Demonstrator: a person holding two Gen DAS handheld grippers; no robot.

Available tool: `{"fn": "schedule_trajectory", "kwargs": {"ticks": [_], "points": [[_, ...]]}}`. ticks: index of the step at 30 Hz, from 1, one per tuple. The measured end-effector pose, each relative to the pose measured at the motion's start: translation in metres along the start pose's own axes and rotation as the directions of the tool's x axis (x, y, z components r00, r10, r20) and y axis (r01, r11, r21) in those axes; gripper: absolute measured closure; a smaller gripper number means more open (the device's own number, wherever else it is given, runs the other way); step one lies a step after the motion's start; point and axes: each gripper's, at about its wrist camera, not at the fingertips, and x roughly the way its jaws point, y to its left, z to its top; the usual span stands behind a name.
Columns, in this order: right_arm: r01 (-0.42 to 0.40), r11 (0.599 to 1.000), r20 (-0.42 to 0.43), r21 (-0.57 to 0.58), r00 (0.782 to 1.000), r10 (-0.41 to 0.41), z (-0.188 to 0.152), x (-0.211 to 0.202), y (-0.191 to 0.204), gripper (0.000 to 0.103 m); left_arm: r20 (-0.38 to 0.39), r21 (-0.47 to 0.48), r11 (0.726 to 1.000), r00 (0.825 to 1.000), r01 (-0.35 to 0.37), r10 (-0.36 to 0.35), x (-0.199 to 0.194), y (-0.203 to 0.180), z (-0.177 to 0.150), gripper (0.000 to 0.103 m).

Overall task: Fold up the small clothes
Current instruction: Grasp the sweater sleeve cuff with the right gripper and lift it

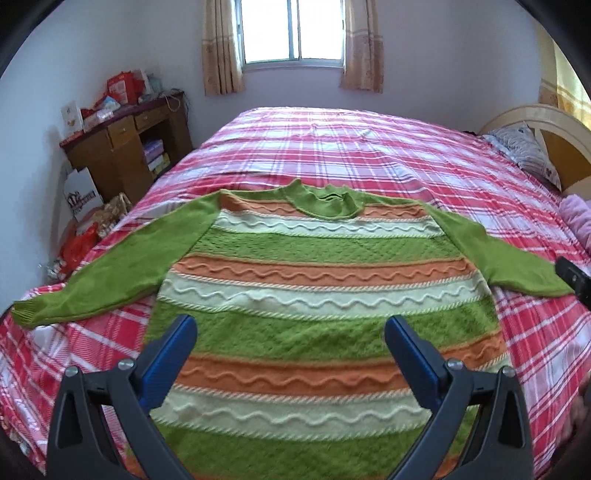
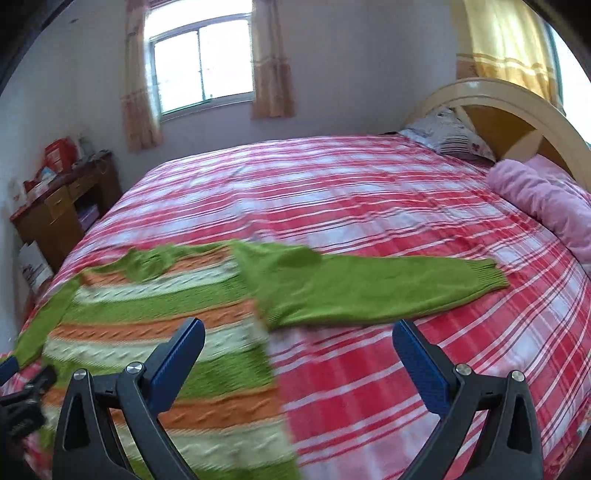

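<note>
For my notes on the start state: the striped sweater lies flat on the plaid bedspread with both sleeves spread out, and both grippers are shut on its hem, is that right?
Not quite. The sweater does lie flat on the bedspread, sleeves spread, but neither gripper holds it: the left gripper and the right gripper are both open and empty, as each wrist view shows.

Left wrist view sits low over the striped sweater (image 1: 314, 295), centred on its body, facing across the bed (image 1: 351, 147) toward the window (image 1: 293, 31). Right wrist view sits just as low but off the sweater's right edge, facing the same wall, angled toward the headboard (image 2: 498, 107). Both share sweater, bed, window, wooden desk (image 1: 125, 147).
</note>
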Motion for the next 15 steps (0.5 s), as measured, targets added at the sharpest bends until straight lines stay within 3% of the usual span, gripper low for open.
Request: {"fn": "schedule_trajectory", "kwargs": {"ticks": [5,8,11,13,15], "points": [[0.064,0.979,-0.091,0.192,0.995,-0.047,0.012,0.051,-0.097,0.001,0.029,-0.042,0.999,0.999,-0.031,0.032,0.019,0.01,0.006,0.0],[0.139,0.913,-0.111,0.385,0.988,-0.103,0.012,0.068,-0.175,0.002,0.042,-0.066,0.996,0.997,-0.057,0.06,0.033,0.018,0.007,0.0],[0.162,0.821,-0.117,0.547,0.986,-0.117,0.01,0.081,-0.245,0.005,0.022,-0.076,0.992,0.994,-0.106,0.108,0.048,0.024,0.008,0.0],[0.204,0.783,-0.156,0.588,0.978,-0.137,0.009,0.096,-0.278,0.02,0.004,-0.09,0.986,0.99,-0.137,0.138,0.06,0.029,0.01,0.0],[0.228,0.786,-0.186,0.574,0.972,-0.146,0.01,0.111,-0.293,0.032,-0.008,-0.112,0.984,0.991,-0.137,0.137,0.068,0.032,0.009,0.0]]}}
